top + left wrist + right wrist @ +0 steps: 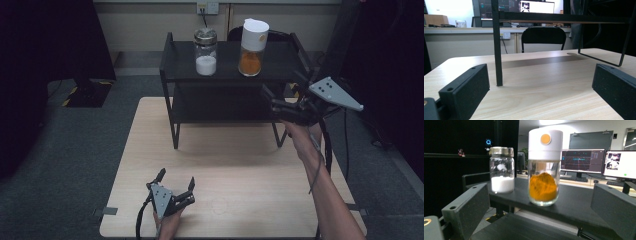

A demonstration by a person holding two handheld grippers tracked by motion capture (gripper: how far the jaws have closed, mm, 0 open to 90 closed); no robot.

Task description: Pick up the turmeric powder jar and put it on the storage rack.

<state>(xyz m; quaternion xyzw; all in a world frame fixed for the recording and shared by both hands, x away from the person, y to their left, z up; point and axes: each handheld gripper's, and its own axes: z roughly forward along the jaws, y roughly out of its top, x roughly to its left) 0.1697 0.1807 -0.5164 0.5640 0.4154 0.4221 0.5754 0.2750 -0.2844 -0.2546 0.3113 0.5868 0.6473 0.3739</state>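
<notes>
Your right gripper [541,212], released, frames the glass orange-powder jar [543,183] between matte black fingers [466,210]; left gripper [174,192] released too.

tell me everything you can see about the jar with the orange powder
The orange powder jar is a clear glass cylinder with a tall white cap bearing a round orange dot. Orange powder fills roughly its lower half. It stands upright on the black shelf, right of the white powder jar and apart from it. The right gripper is open, short of it; nothing grips it.
</notes>
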